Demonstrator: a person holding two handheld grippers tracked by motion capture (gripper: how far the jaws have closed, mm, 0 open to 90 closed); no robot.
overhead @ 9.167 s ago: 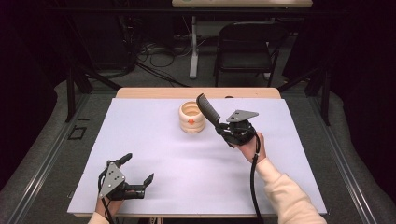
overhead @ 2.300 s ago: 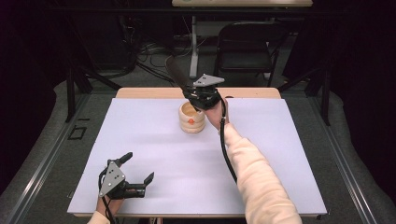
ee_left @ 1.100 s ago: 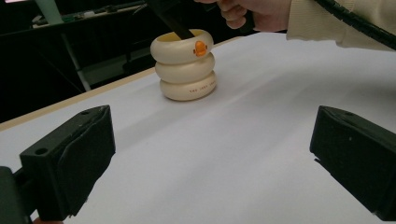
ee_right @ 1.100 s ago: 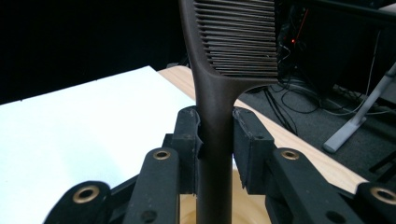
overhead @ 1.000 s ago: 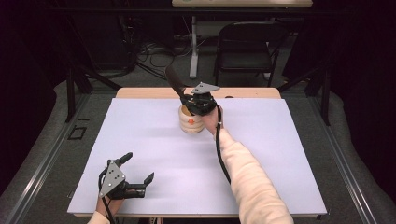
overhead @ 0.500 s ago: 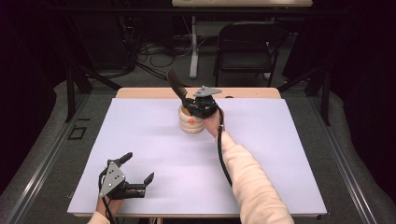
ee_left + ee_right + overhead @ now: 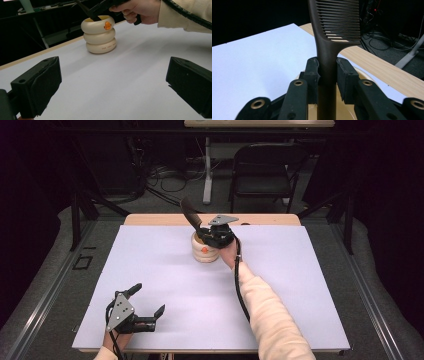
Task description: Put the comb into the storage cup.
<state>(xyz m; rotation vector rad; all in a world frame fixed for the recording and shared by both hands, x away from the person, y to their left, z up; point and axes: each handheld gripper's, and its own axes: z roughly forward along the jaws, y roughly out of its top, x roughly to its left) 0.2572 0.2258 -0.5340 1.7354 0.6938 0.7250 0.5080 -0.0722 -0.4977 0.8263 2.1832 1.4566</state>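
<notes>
Right gripper (image 7: pixel 204 231) sits over the cream ringed holder (image 7: pixel 205 250) at the far middle of the white table sheet (image 7: pixel 150 270), jaws pinching the handle of a dark brown comb (image 7: pixel 329 47). In the right gripper view both pads press the handle just below the toothed section, teeth pointing up and away; the handle end runs down into the holder's open mouth. In the left gripper view the comb (image 7: pixel 86 11) crosses the holder's rim (image 7: pixel 100 32) at a slant, so it is tilted, not upright. How deep the tip sits inside cannot be told. Step in hand looks like dropping the comb into the holder, nearly done. To do it well: keep the handle centred in the mouth, lower until the tip is well inside or bottoms out, then part the jaws gently so the comb leans on the rim rather than flipping out. The holder is light-looking and stands free, so side push from the jaws could tip or slide it; lift straight off after release. Left gripper (image 7: pixel 137 312) rests near the front left corner of the sheet, jaws spread wide, holding nothing, well apart from the holder.
</notes>
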